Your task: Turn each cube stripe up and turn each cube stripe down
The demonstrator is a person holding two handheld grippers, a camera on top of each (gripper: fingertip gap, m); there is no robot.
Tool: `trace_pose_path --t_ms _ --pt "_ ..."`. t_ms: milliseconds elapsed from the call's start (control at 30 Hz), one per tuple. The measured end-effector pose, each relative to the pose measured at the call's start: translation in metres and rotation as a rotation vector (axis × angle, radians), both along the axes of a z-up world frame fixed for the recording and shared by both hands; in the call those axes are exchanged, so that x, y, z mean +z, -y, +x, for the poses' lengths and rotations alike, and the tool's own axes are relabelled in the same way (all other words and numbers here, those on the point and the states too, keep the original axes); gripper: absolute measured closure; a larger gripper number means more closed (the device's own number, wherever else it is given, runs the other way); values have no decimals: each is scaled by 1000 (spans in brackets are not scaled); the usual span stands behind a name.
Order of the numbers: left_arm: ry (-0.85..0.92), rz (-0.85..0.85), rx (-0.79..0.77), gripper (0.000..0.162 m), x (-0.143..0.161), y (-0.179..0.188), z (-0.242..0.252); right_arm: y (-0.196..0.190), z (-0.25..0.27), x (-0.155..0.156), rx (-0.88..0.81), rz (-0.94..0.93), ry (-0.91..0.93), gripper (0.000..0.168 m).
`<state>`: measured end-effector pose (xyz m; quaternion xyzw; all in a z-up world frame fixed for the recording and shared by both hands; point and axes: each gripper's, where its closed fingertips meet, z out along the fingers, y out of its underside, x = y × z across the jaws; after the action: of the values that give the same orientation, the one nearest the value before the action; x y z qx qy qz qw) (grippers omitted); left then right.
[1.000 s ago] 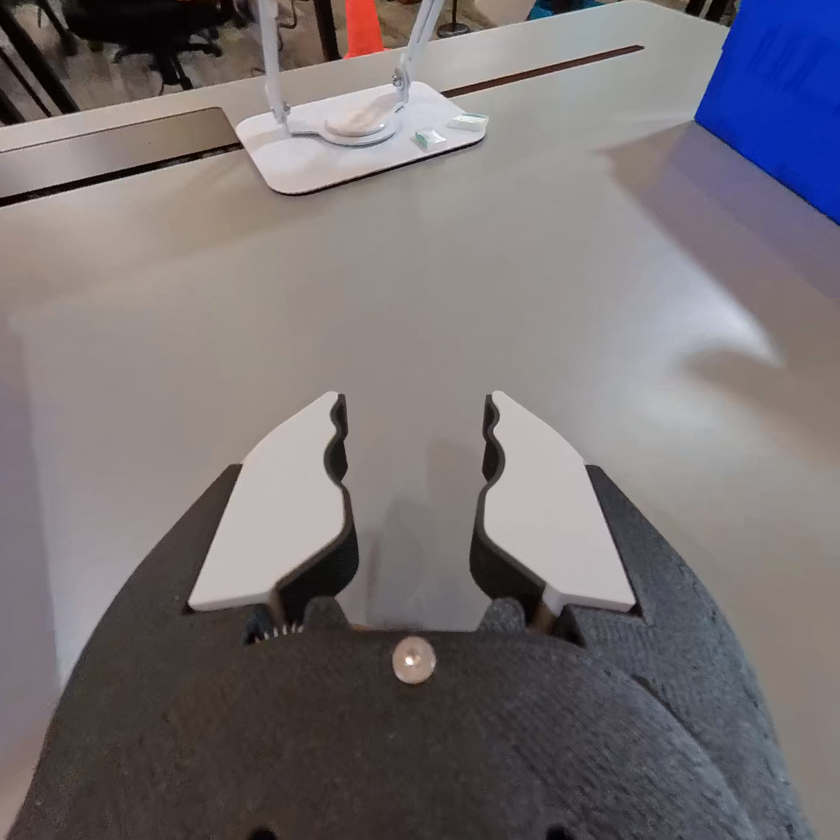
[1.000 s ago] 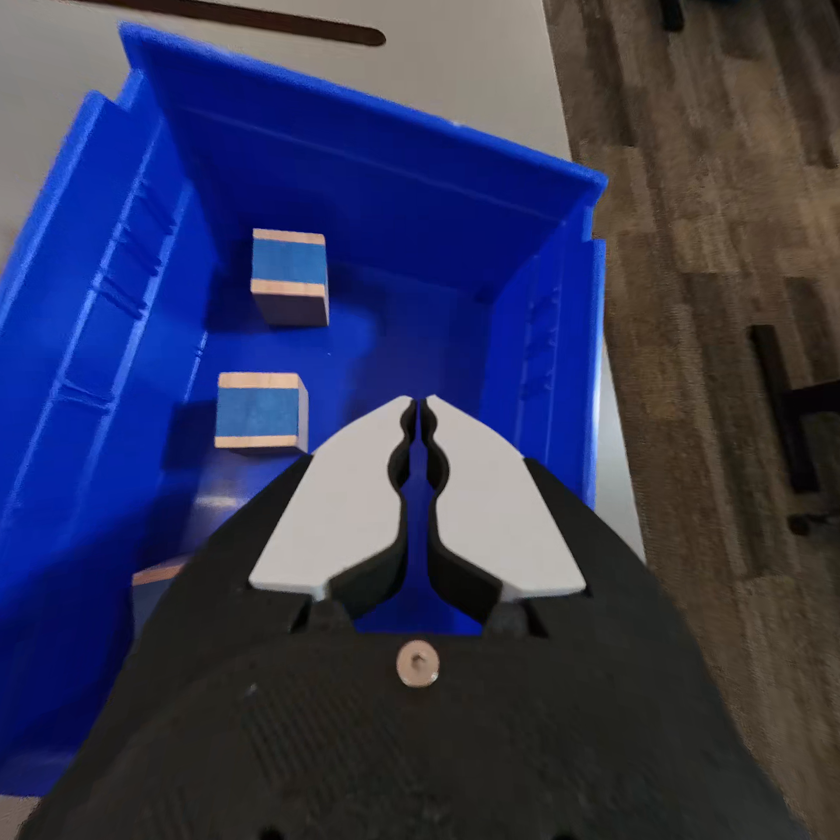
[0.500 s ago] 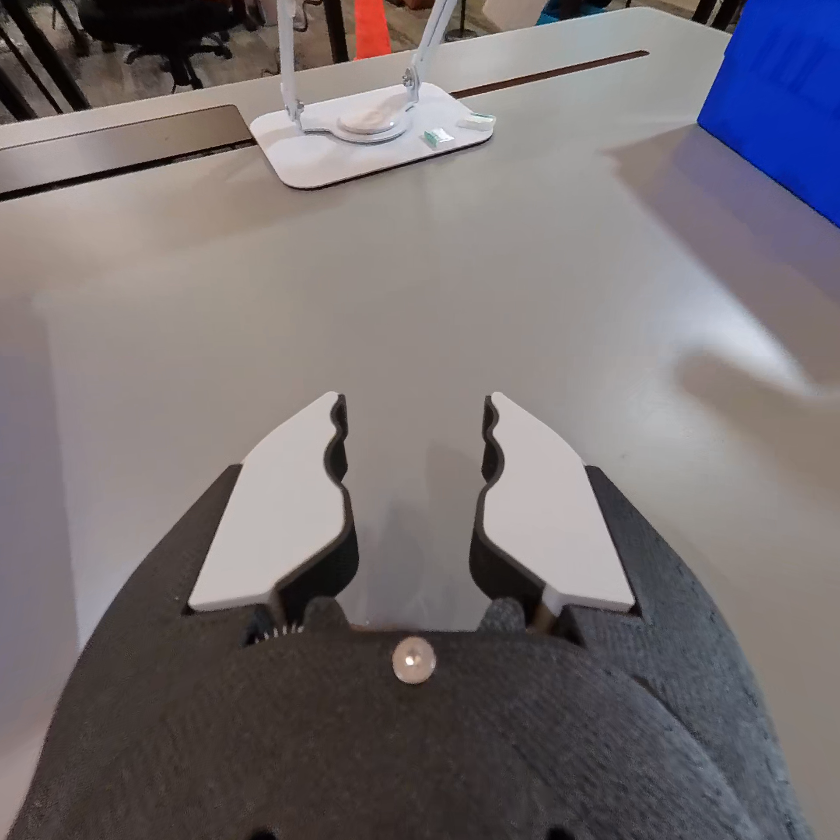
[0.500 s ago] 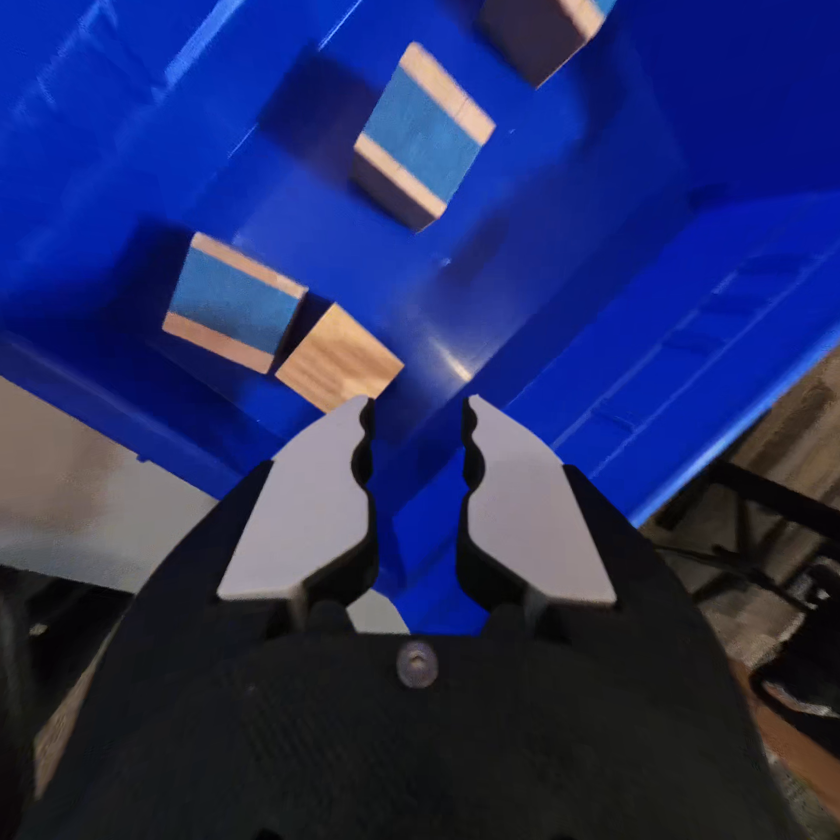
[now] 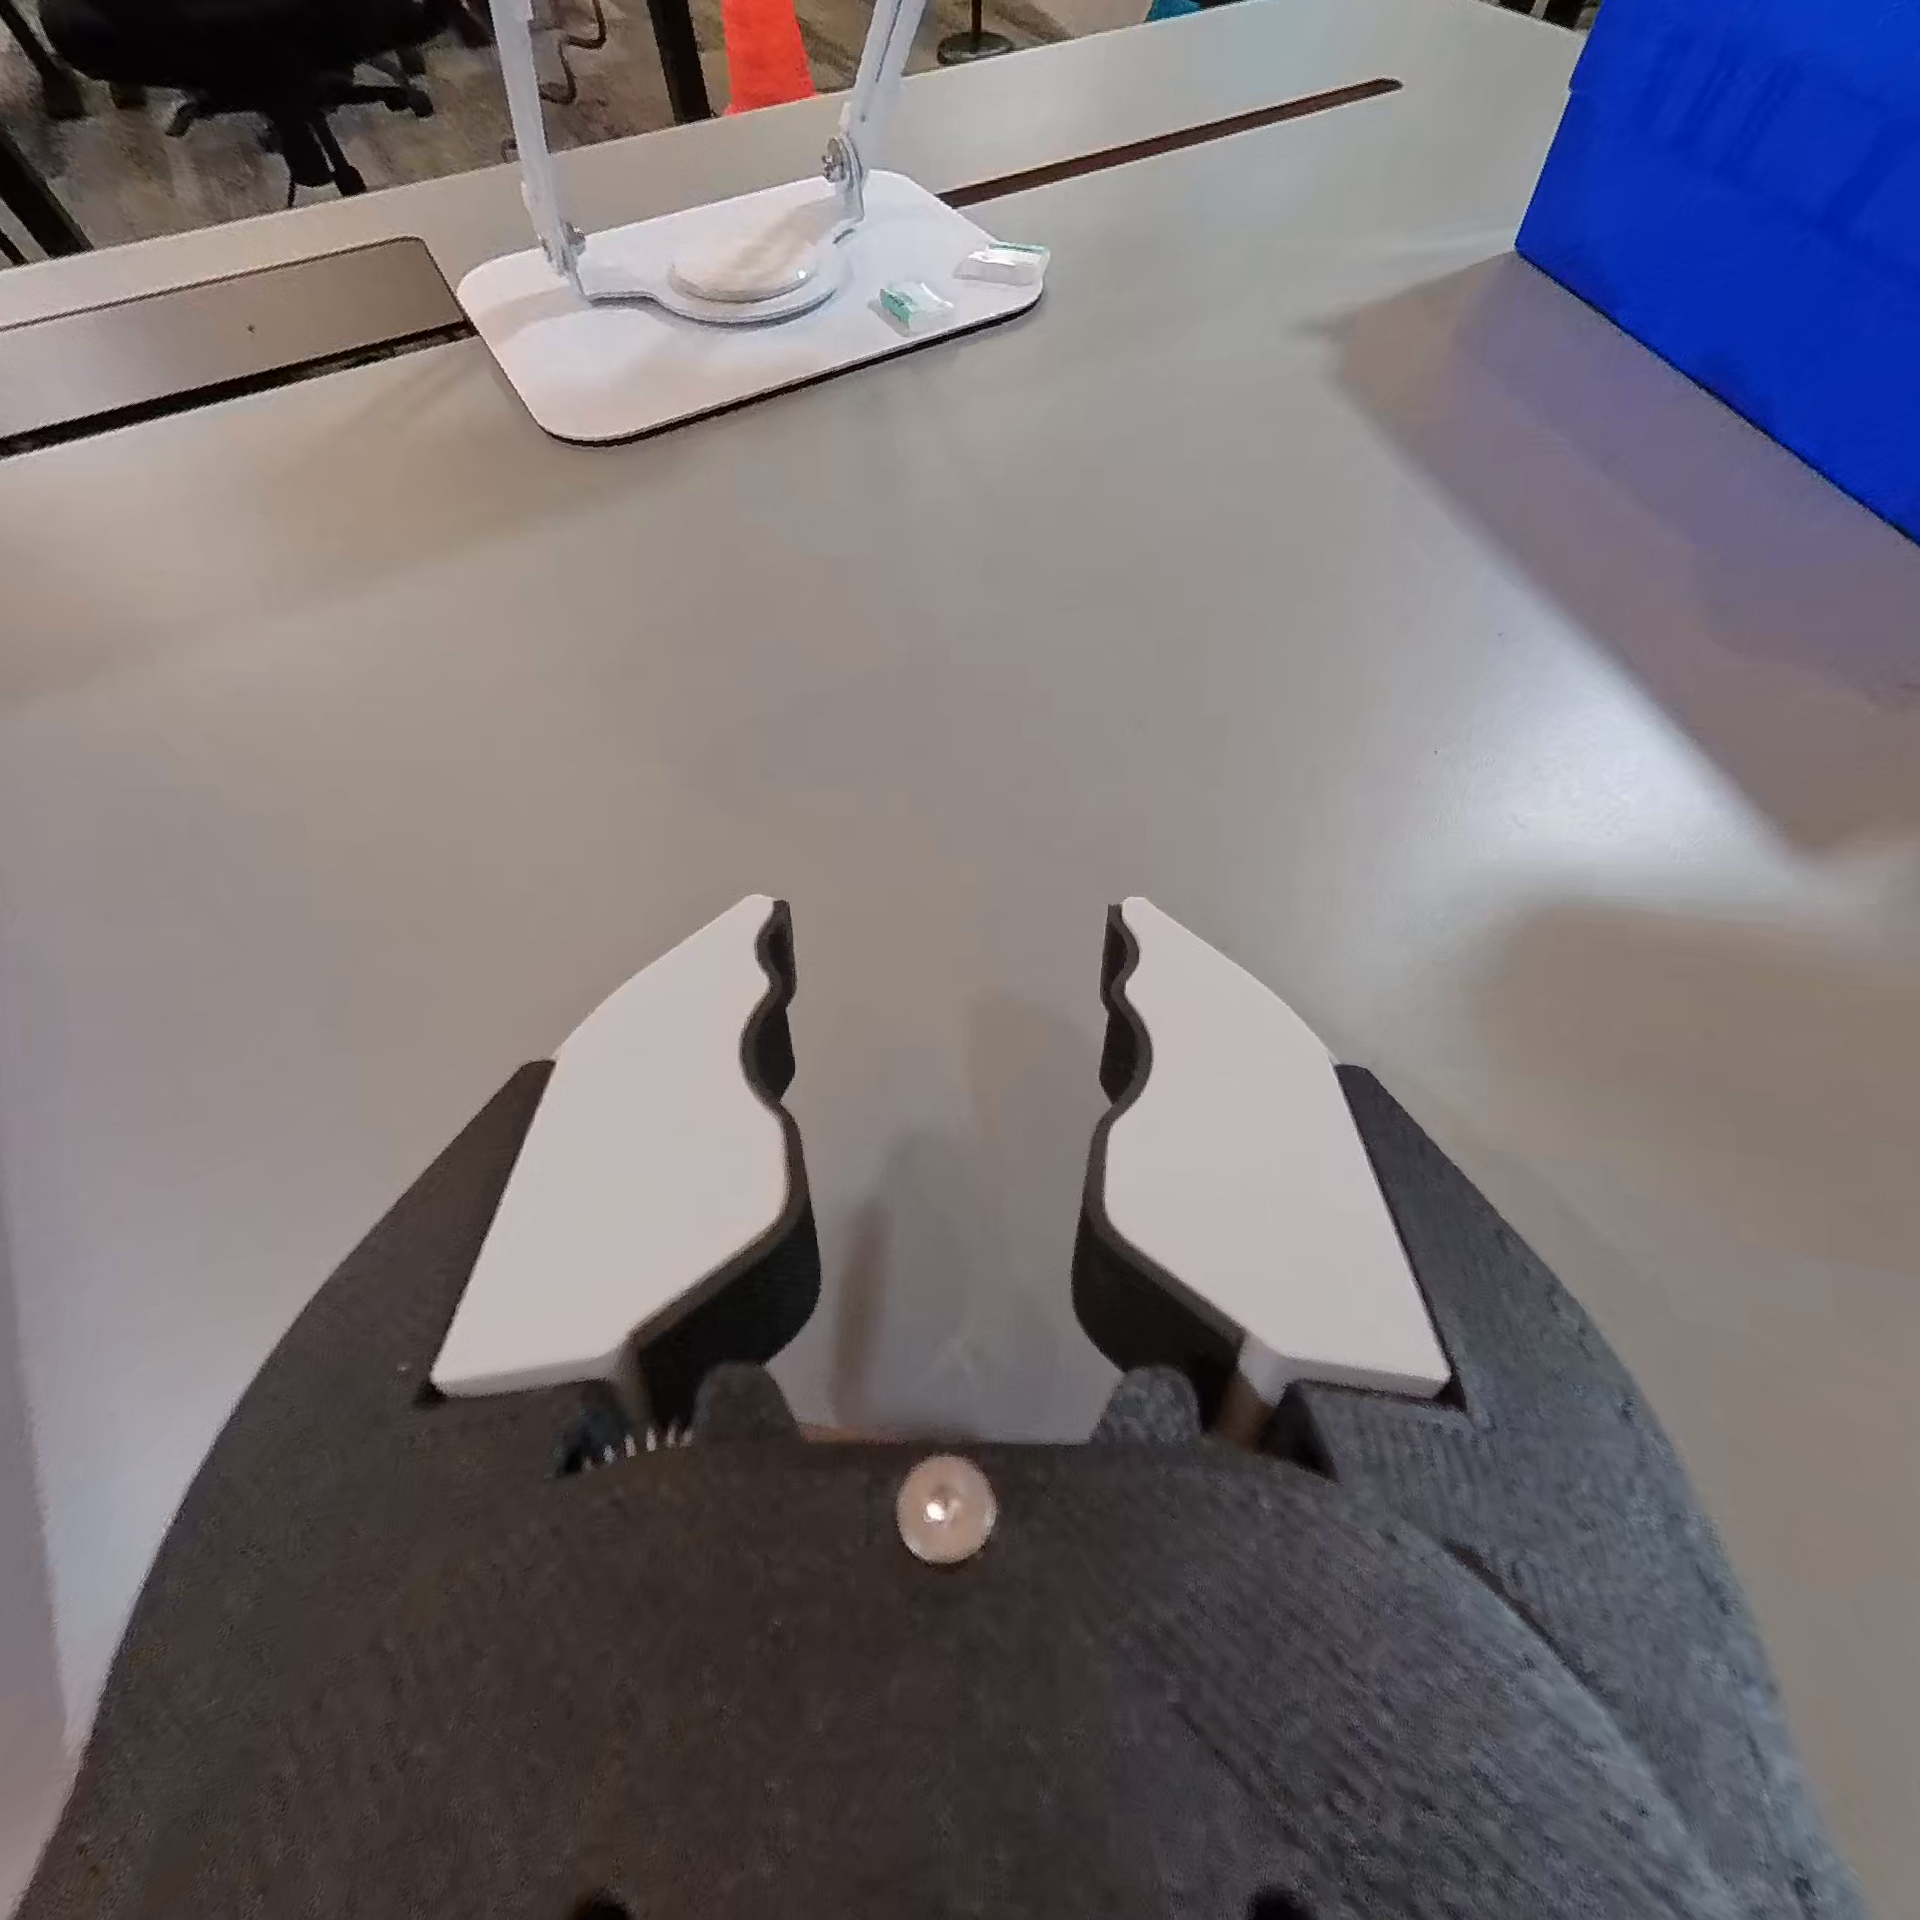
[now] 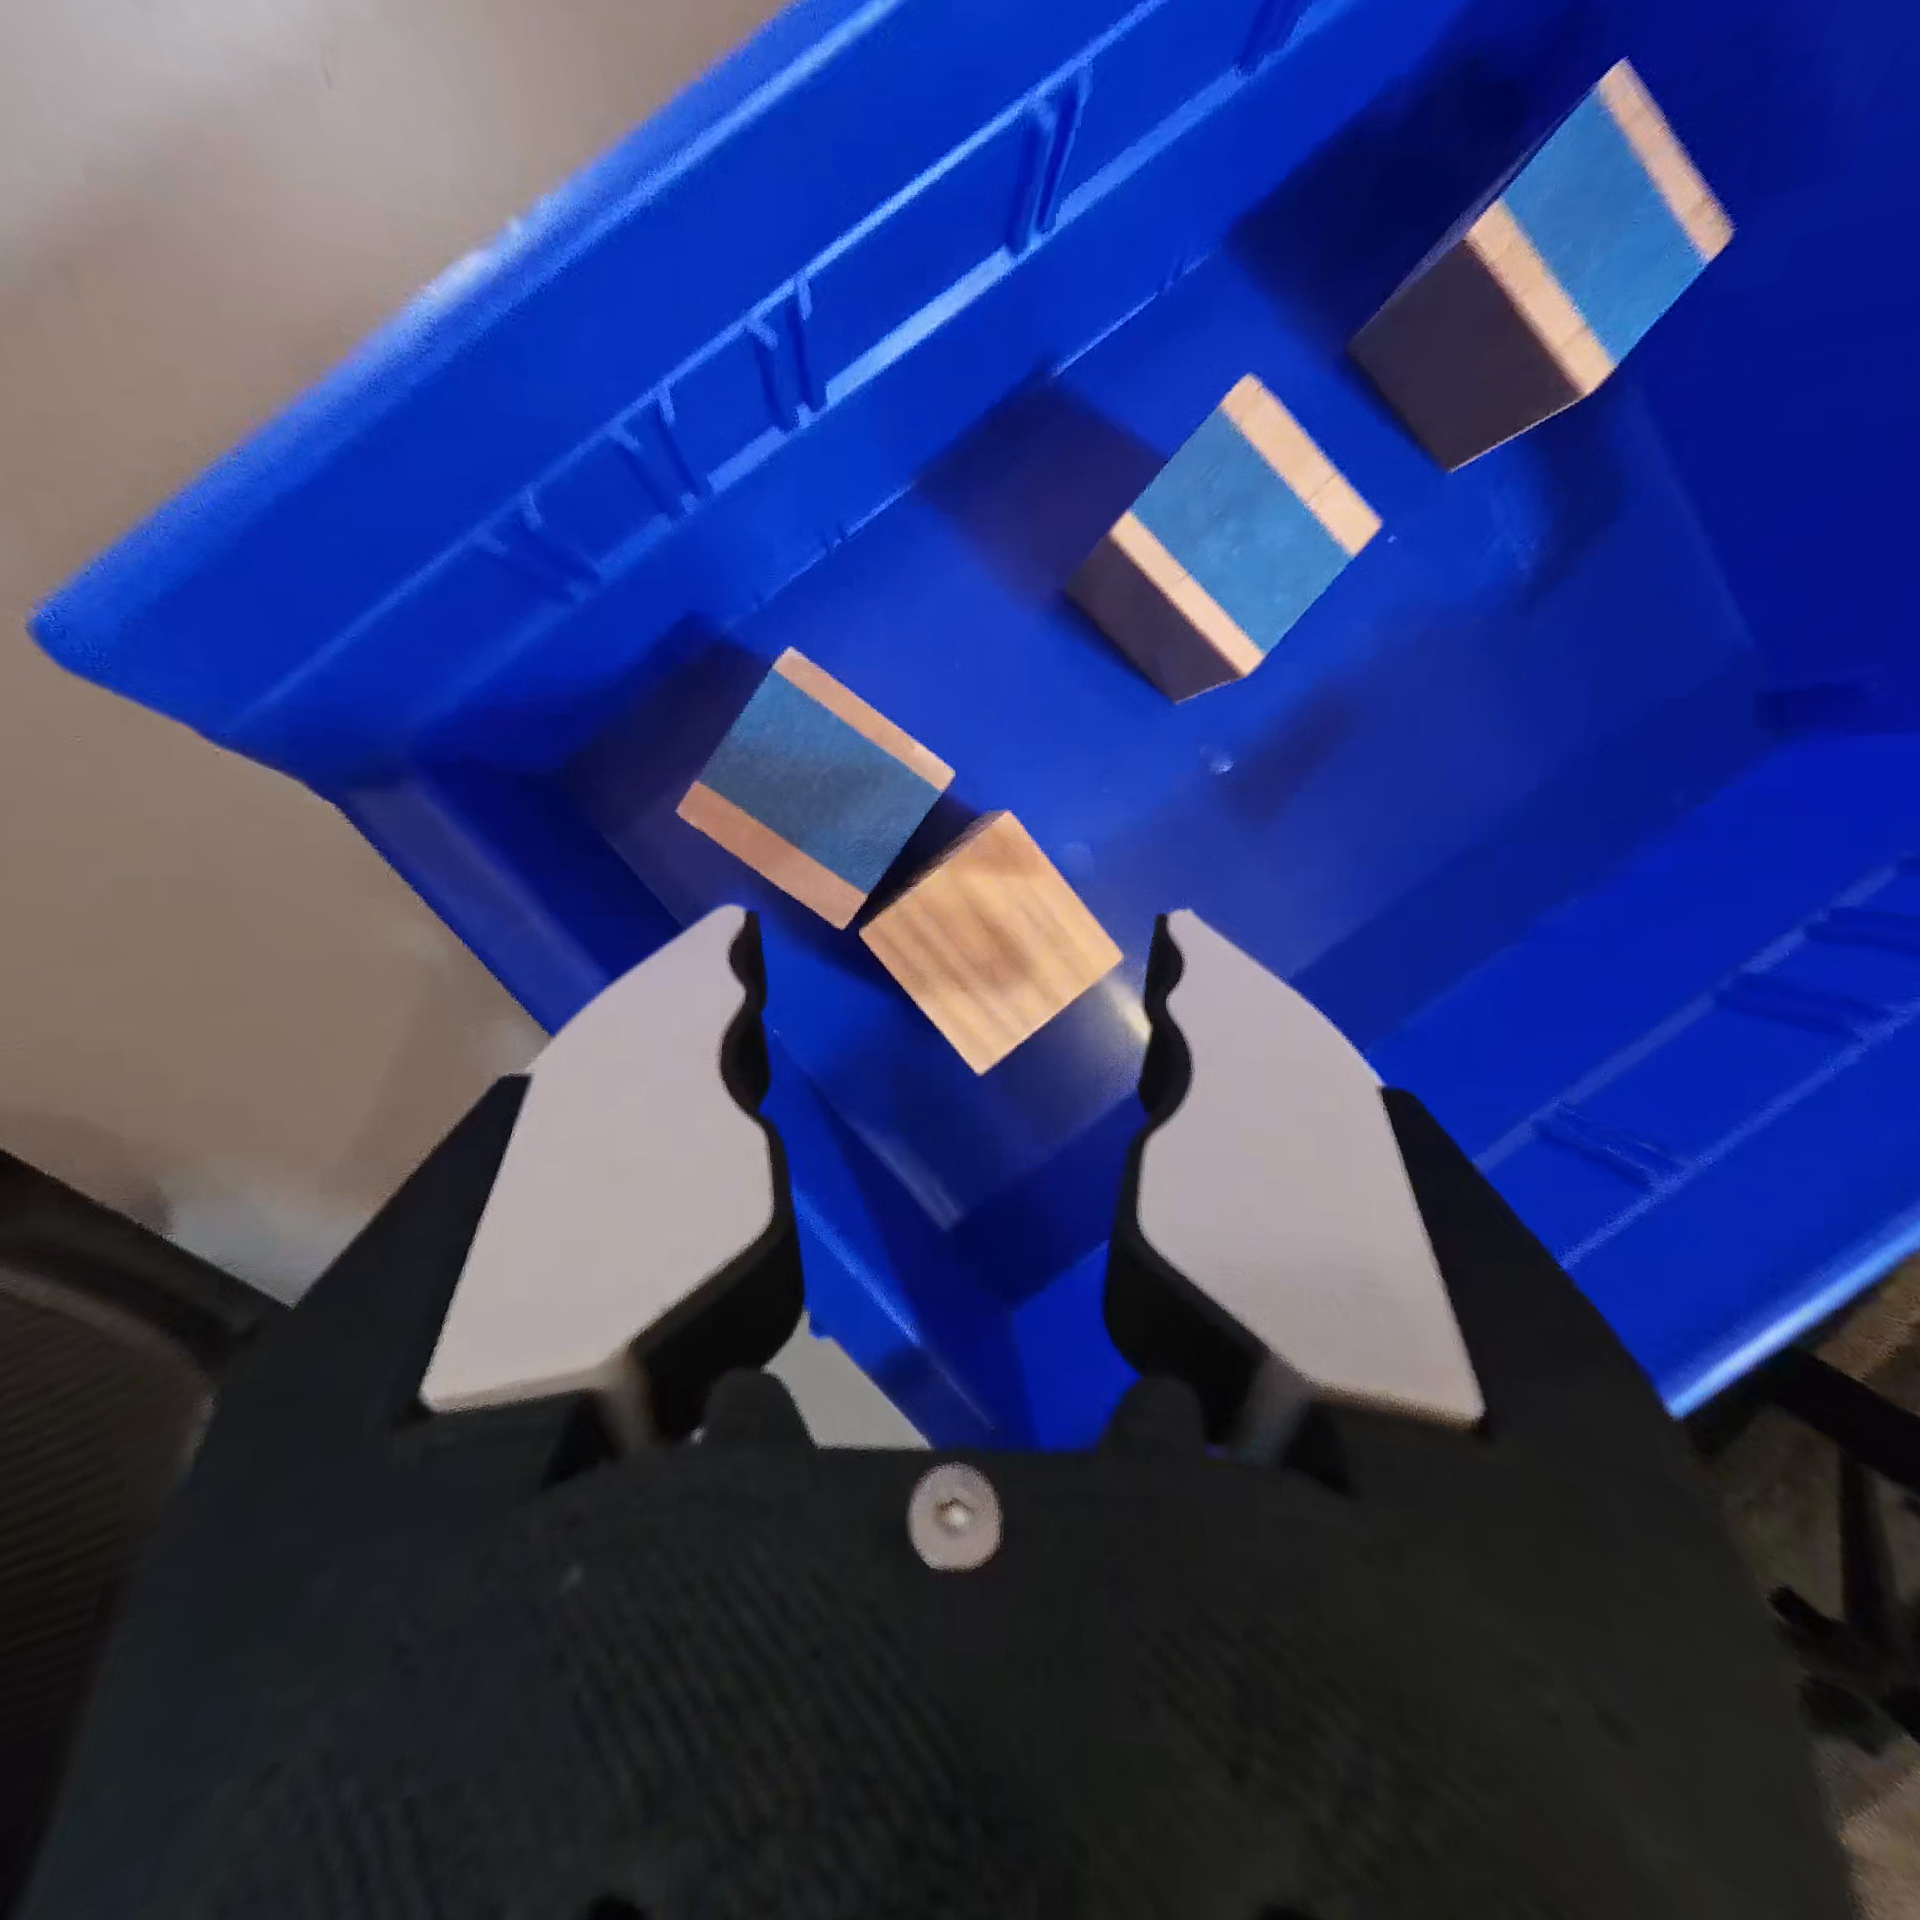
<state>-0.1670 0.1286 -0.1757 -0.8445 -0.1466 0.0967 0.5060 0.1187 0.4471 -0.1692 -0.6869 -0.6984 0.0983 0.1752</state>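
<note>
In the right wrist view a blue bin (image 6: 644,457) holds several wooden cubes. Three show a blue stripe on top: one far right (image 6: 1590,249), one in the middle (image 6: 1236,530), one near (image 6: 810,779). A fourth cube (image 6: 987,935) shows plain wood on top and touches the near striped one. My right gripper (image 6: 951,935) is open and empty, above the bin, its fingertips either side of the plain cube. My left gripper (image 5: 945,920) is open and empty over the bare grey table (image 5: 727,675). The bin's outer wall (image 5: 1745,270) shows at the right of the left wrist view.
A white lamp base (image 5: 748,312) with two small packets (image 5: 914,303) stands at the table's far side, by a dark cable slot (image 5: 208,312). An orange cone (image 5: 764,47) and office chairs stand beyond. A dark chair (image 6: 94,1382) sits below the table edge.
My right gripper has opened from shut, swung round over the bin and come to the plain-topped cube. My left gripper stays open and has drifted slightly.
</note>
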Motion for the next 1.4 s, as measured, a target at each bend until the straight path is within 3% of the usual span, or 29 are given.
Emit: trace_pose_path --t_ms 200,333,533,700,833,933,1067,1167,1400 --pt "10 7 -3 105 0 -1 0 -6 5 -21 40 73 89 96" --pt "21 9 -1 105 0 0 0 -8 6 -26 44 76 97 111" --pt "35 11 3 105 0 0 -1 -9 13 -23 56 80 122 120" --pt "31 9 1 105 0 0 0 -21 8 0 4 105 23 121" --pt "22 16 -3 105 1 -1 1 -16 -12 44 1 49 -248 122" --pt "24 53 -22 105 8 -3 5 17 -44 106 66 -168 -645 122" --pt "50 207 -107 101 35 -13 28 91 -70 184 281 -669 -1116 122" --pt "104 342 -238 93 58 -20 63 140 -87 196 391 -907 -1204 123" --pt "210 570 -403 84 103 -18 122 258 -141 179 437 -1134 -1131 123"
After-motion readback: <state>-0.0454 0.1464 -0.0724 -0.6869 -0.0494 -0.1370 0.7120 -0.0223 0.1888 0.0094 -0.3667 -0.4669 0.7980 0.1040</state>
